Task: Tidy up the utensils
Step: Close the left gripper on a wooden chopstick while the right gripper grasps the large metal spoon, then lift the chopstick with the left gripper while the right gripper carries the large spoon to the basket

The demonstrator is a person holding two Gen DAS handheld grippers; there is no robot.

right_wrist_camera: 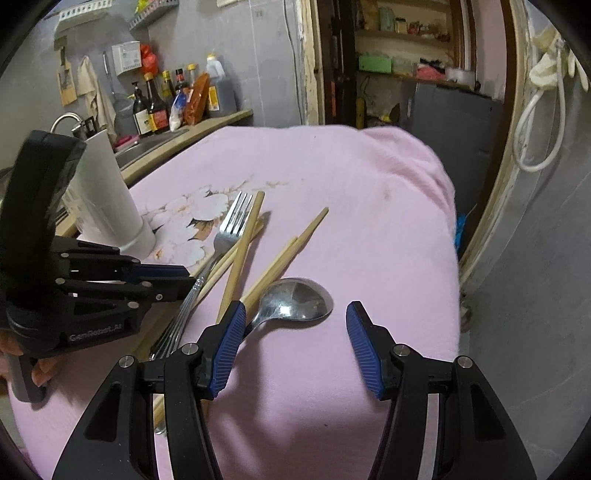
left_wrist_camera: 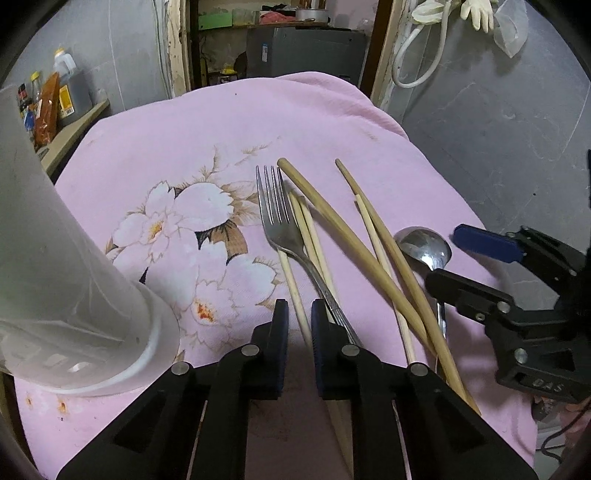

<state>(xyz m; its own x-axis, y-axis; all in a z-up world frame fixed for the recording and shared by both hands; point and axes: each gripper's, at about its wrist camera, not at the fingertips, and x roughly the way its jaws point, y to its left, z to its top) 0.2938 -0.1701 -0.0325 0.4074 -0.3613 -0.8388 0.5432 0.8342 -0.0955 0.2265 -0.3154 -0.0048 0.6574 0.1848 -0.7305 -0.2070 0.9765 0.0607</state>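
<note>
On the pink floral cloth (left_wrist_camera: 332, 122), beside the white plastic holder (left_wrist_camera: 74, 295) whose inside is hidden, fork (left_wrist_camera: 275, 218), chopsticks (left_wrist_camera: 328, 229) and spoon (left_wrist_camera: 424, 245) lie loose; left gripper (left_wrist_camera: 299, 325) pinches a pale chopstick (left_wrist_camera: 291, 280), right gripper (right_wrist_camera: 295, 343) gapes empty.

Under my tools lies a pink cloth printed with pale flowers (right_wrist_camera: 369, 206), spread across the table. Behind it I see a wooden counter edge (right_wrist_camera: 207, 127) carrying dark sauce bottles (right_wrist_camera: 153, 107) and an orange packet (right_wrist_camera: 197, 98). A white coiled hose (right_wrist_camera: 539, 129) hangs on the grey wall at the right, near cream rubber gloves (left_wrist_camera: 476, 13). Cluttered wooden shelves (right_wrist_camera: 402, 70) fill the doorway.
</note>
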